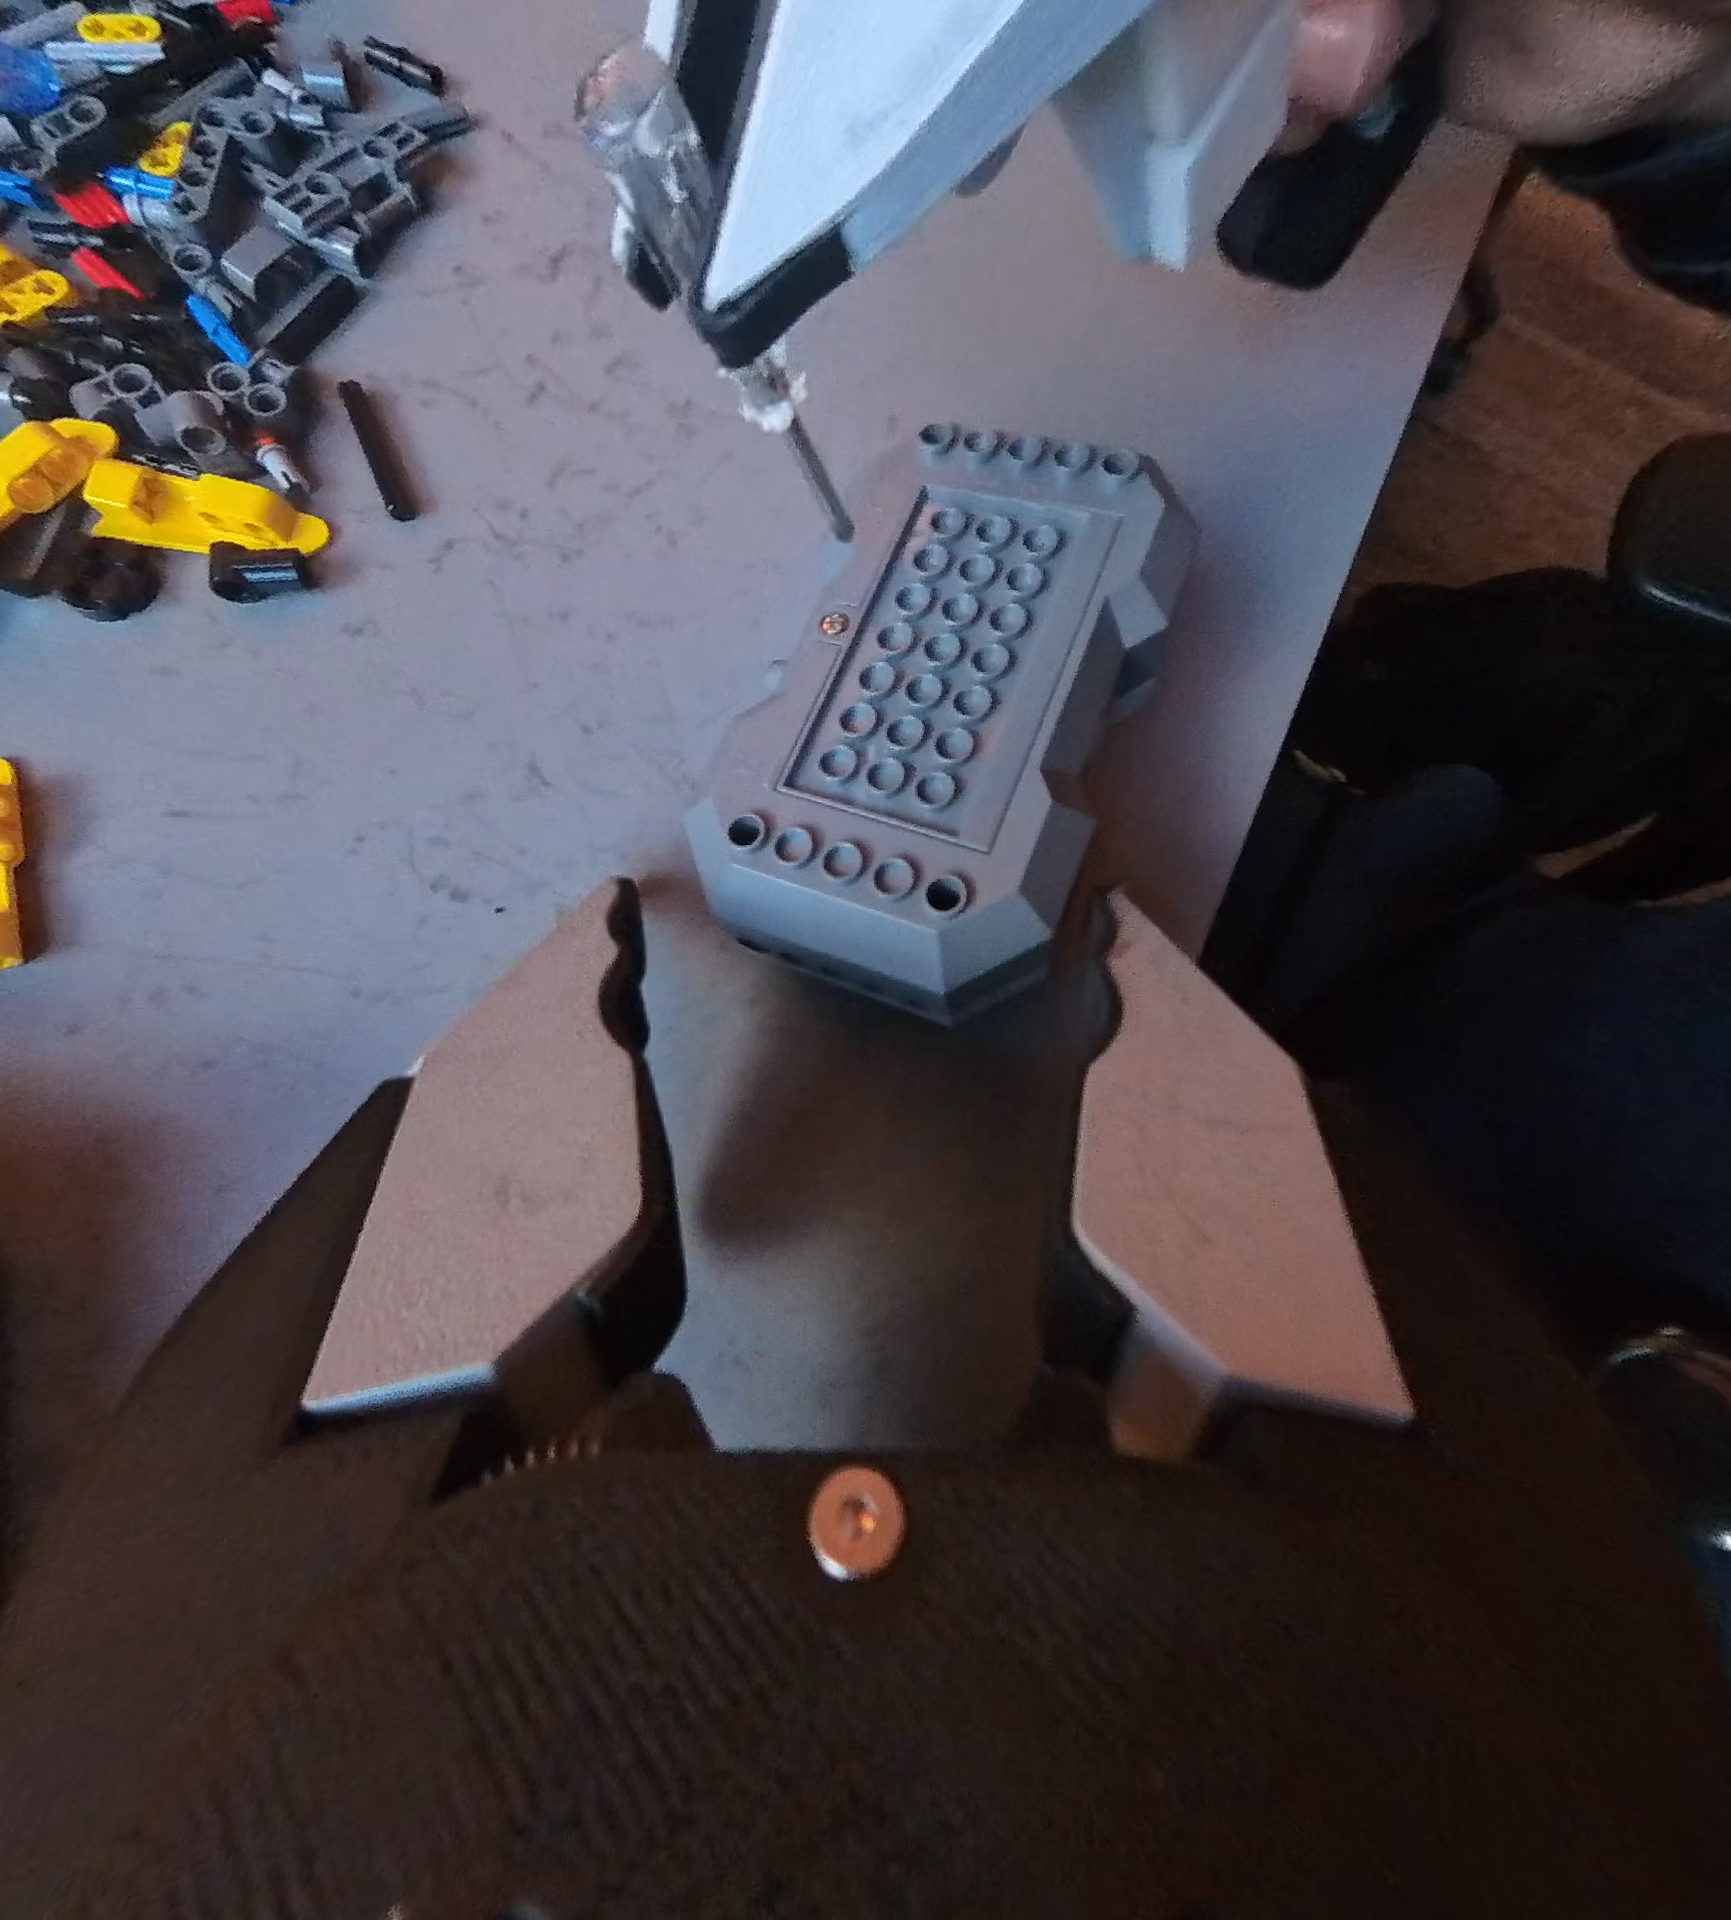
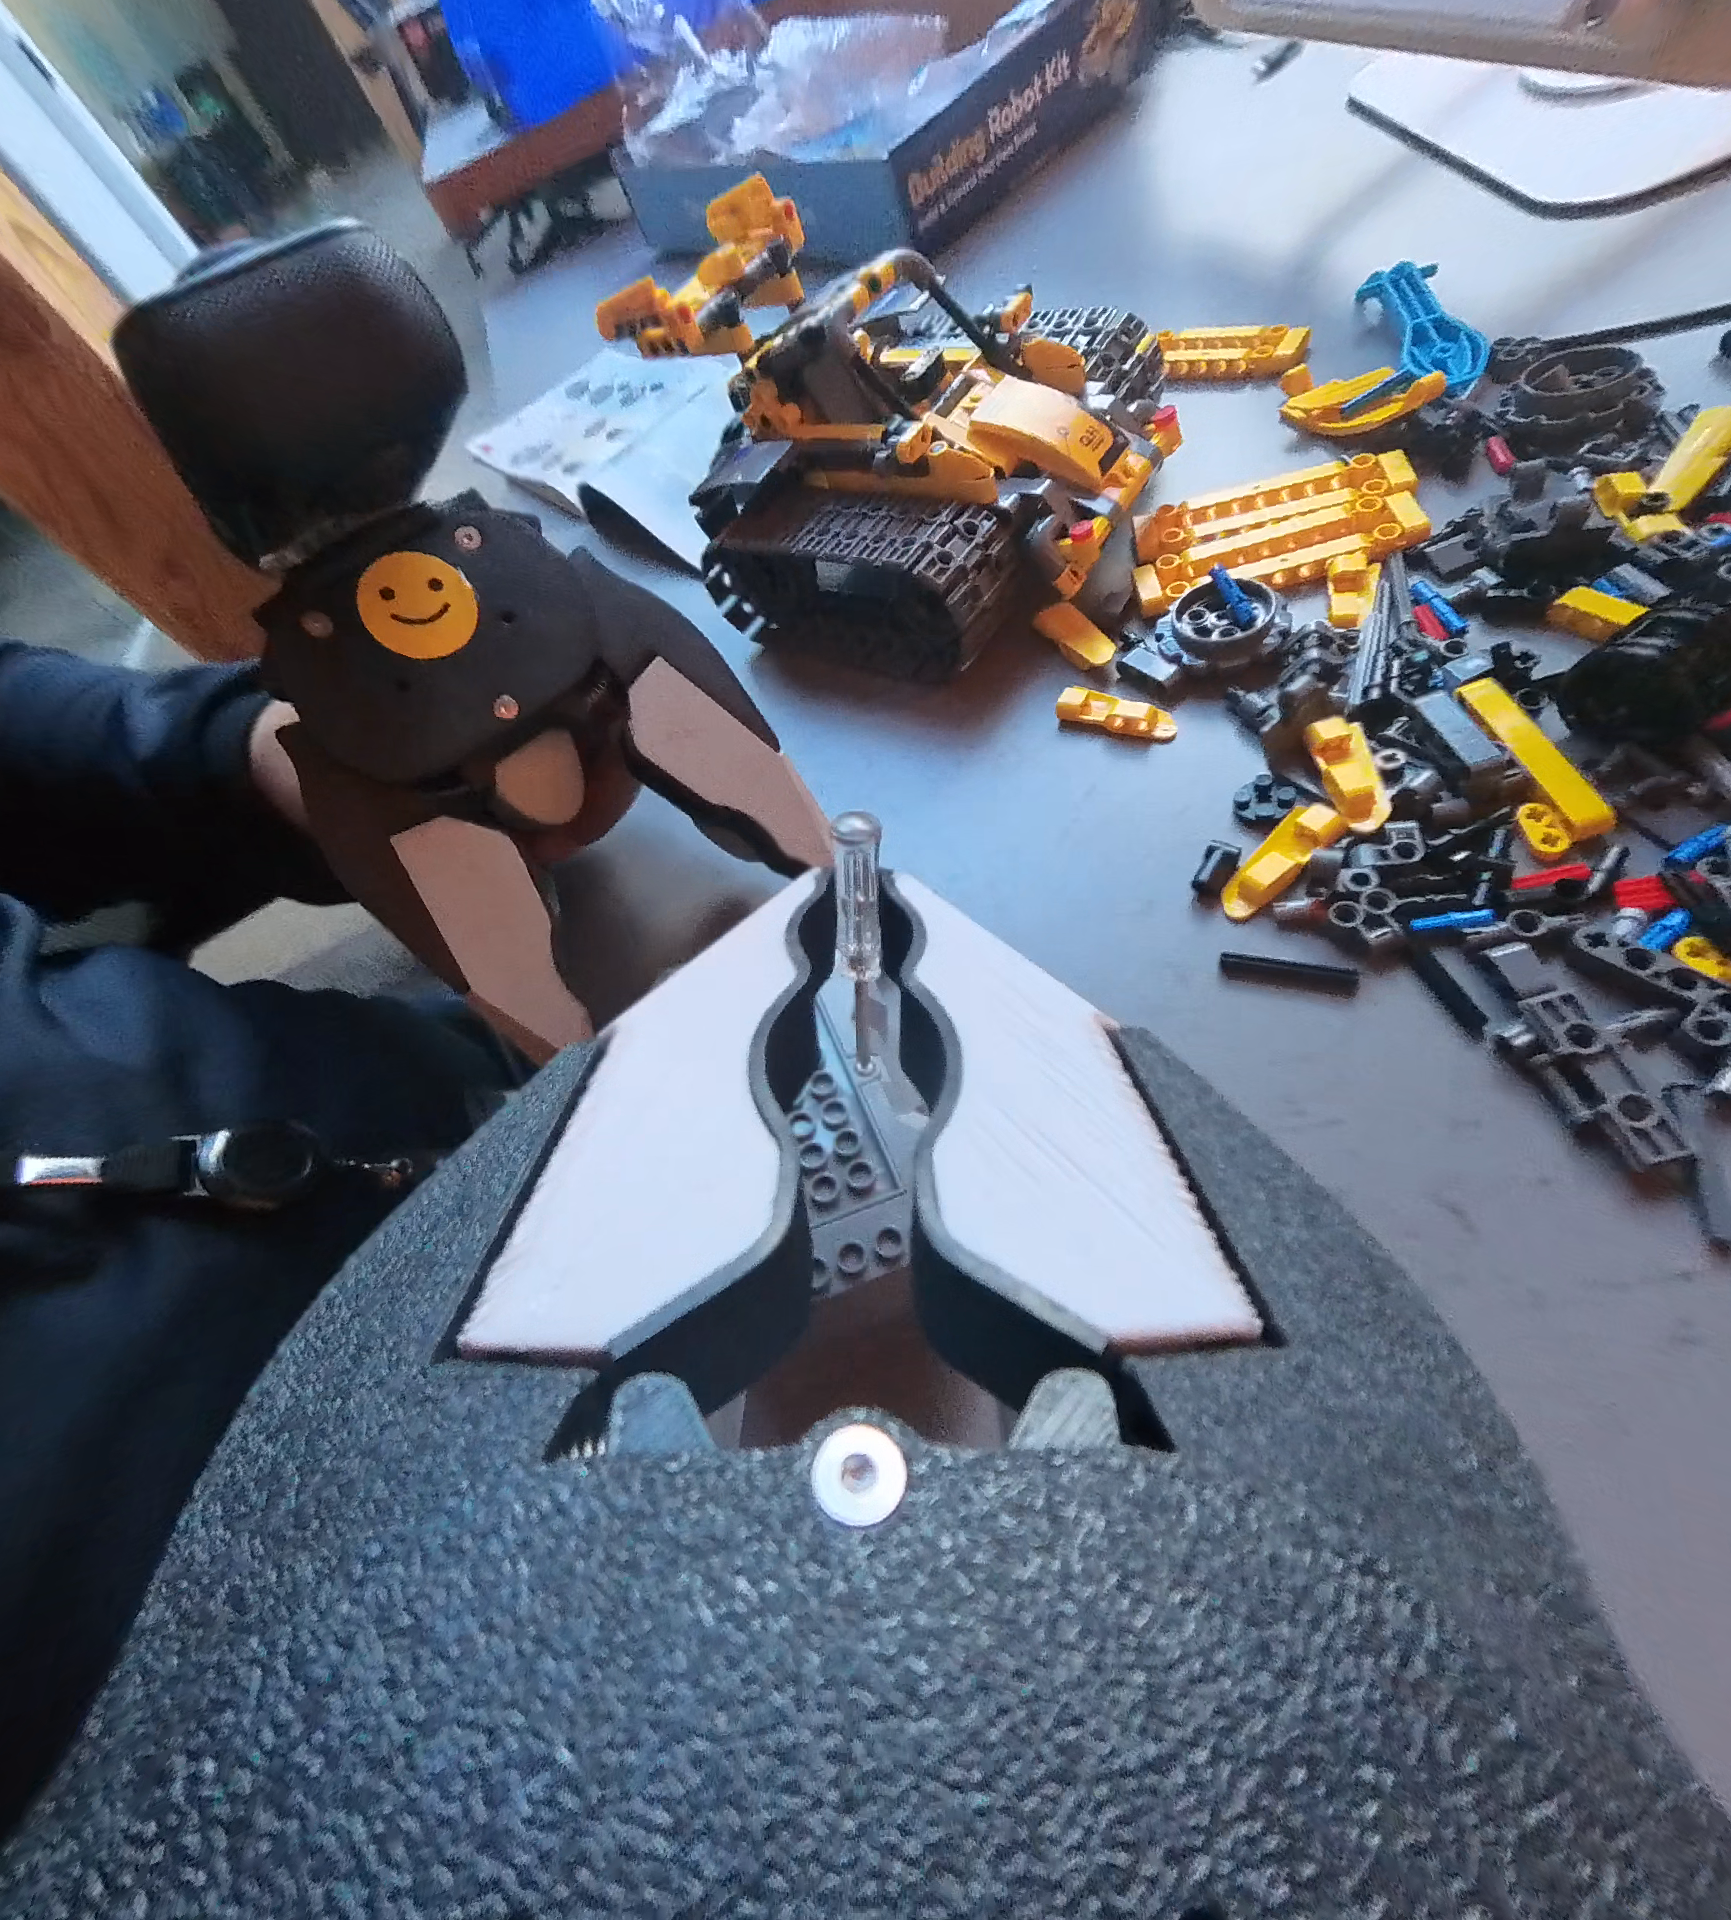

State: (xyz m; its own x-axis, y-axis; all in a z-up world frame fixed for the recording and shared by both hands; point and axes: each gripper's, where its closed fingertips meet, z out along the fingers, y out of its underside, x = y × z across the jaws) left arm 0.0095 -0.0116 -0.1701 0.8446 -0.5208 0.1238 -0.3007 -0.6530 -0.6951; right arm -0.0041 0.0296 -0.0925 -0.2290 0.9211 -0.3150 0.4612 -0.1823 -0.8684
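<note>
A grey table (image 1: 445, 748) carries everything, its edge running past a dark sleeve (image 2: 61, 935) at the left of the right wrist view. Far back stand a blue kit box (image 2: 944, 156) and a leaflet (image 2: 580, 436). In front of them sits a part-built yellow and black tracked vehicle (image 2: 944, 488). A wide heap of loose yellow, black, grey, blue and red parts (image 2: 1567, 675) spreads beside it, and shows again in the left wrist view's upper left corner. Near the table edge lies a grey studded block (image 1: 934, 717), flat, studs up, with a small screw head on its left rim. The left gripper (image 1: 871, 935) has its jaws wide apart, one finger on either side of the block's near end; whether they touch it I cannot tell. The right gripper (image 2: 856, 935) is clamped on a small clear-handled screwdriver (image 2: 856, 914), held upright above the block, the metal tip down at the block's far left corner. A lone black rod (image 1: 378, 449) lies between heap and block.
</note>
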